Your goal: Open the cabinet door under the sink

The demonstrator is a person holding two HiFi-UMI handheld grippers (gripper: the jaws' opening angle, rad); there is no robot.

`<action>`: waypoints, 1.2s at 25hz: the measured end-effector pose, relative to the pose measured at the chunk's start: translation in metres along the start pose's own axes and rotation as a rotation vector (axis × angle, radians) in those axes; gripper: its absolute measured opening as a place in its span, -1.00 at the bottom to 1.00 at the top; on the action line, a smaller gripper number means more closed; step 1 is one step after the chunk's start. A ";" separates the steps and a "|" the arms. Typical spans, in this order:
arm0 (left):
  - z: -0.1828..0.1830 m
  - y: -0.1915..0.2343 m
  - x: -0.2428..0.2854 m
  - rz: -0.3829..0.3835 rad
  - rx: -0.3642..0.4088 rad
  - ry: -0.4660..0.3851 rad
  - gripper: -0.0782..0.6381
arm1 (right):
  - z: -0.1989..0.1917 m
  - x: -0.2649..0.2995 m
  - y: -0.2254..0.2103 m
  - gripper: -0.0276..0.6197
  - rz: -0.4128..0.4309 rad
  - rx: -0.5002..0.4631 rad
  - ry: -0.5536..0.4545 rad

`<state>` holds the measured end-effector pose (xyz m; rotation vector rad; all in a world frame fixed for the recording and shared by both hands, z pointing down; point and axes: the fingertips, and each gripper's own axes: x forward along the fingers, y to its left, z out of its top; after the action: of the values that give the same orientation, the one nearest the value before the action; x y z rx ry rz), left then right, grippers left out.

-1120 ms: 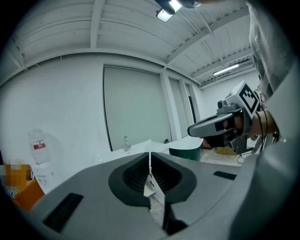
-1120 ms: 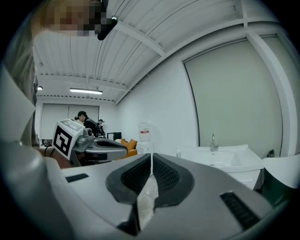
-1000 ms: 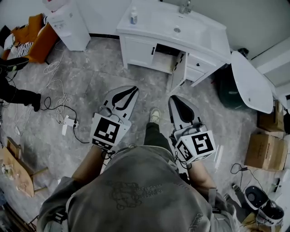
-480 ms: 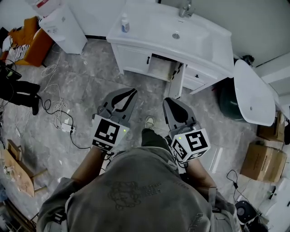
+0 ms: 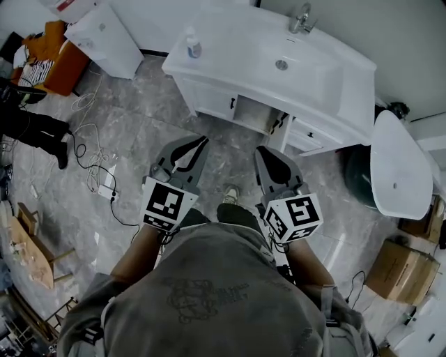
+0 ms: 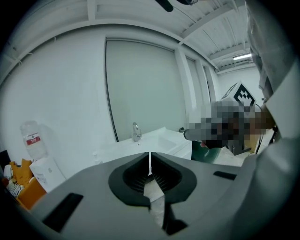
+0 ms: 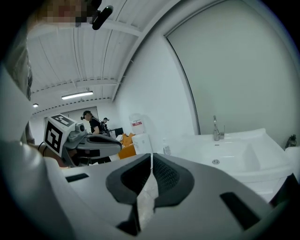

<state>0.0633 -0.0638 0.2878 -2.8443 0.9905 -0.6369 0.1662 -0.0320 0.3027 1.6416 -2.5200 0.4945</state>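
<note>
A grey marbled floor (image 5: 125, 160) is spreading before a white sink cabinet (image 5: 209, 94). Its door (image 5: 277, 134) is standing ajar (little seems left to do), while the left hand-held gripper (image 5: 205, 139) and right hand-held gripper (image 5: 263, 150) are hanging well short of it, both pressed together and empty.

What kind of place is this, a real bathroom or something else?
Probably a workshop or test room rather than a finished bathroom. A white sink vanity with a tap is set up here, but loose cables and a power strip trail across the floor, and cardboard boxes sit nearby.
</note>
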 end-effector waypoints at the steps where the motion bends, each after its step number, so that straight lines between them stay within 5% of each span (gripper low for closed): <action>1: 0.000 0.003 0.006 0.006 -0.003 0.002 -0.71 | -0.001 0.006 -0.005 -0.81 0.002 0.003 0.006; 10: -0.024 0.034 0.050 0.022 -0.003 0.093 -0.71 | -0.016 0.041 -0.047 -0.81 -0.077 0.003 0.049; 21: -0.072 0.057 0.142 -0.101 0.008 0.083 -0.71 | -0.023 0.097 -0.084 -0.81 -0.174 -0.021 0.003; 30: -0.125 0.068 0.206 -0.146 -0.075 0.099 -0.70 | -0.061 0.145 -0.104 -0.81 -0.229 -0.017 0.014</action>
<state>0.1195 -0.2335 0.4640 -2.9982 0.8423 -0.7765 0.1944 -0.1774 0.4191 1.8812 -2.2795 0.4573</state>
